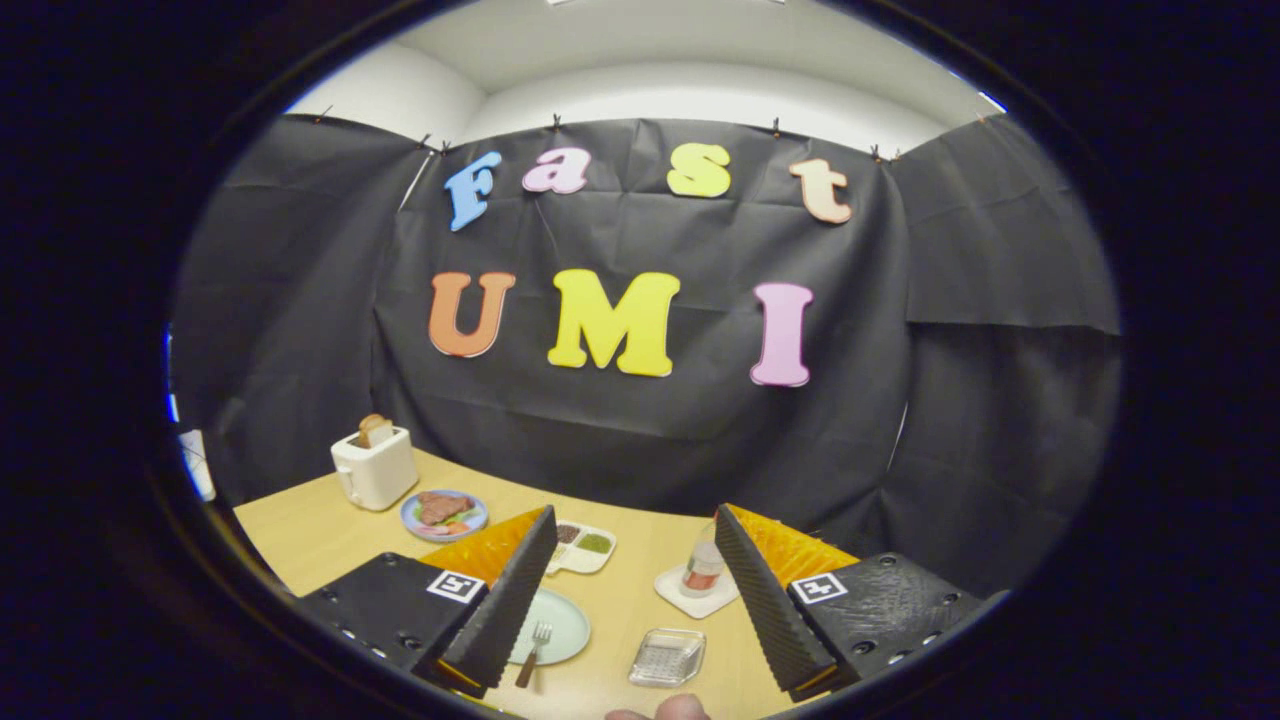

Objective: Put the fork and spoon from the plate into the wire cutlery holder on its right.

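Observation:
My gripper hangs open above the wooden table, with nothing between its fingers. Down between the fingers lies a pale green plate, partly hidden by the left finger. A fork with a brown handle rests on the plate, tines pointing away from me. I cannot make out a spoon; the left finger hides that side of the plate. To the right of the plate sits the small wire cutlery holder, low and rectangular, seen from above.
Beyond the plate are a white divided dish with small portions, a glass on a white coaster, a blue plate of food and a white toaster with bread. A person's fingertips show at the table's near edge.

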Motion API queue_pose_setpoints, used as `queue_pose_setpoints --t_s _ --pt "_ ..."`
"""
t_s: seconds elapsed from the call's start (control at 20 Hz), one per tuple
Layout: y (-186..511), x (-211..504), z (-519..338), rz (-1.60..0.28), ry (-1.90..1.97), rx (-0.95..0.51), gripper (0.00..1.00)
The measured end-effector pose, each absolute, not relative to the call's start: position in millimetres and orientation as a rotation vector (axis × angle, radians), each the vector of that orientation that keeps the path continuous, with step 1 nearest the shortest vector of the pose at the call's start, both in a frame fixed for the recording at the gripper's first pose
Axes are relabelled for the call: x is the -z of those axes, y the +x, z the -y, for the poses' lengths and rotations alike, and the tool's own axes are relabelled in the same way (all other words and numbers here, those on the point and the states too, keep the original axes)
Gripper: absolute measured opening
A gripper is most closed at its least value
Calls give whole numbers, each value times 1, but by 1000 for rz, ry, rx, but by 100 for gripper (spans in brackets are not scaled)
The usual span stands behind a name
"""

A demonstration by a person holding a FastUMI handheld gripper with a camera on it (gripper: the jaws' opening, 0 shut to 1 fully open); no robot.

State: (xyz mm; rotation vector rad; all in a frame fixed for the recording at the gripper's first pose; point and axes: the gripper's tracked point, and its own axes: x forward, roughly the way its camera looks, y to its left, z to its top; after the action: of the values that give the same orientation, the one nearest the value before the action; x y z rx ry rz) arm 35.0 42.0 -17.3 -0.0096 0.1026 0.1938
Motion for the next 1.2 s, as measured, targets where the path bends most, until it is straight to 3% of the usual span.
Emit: queue_pose_setpoints --t_s 0.7,1.2 --pt "36 189 -122 -788 -154 -415 96" --pt "14 281 -143 -1201 -131 -411 94"
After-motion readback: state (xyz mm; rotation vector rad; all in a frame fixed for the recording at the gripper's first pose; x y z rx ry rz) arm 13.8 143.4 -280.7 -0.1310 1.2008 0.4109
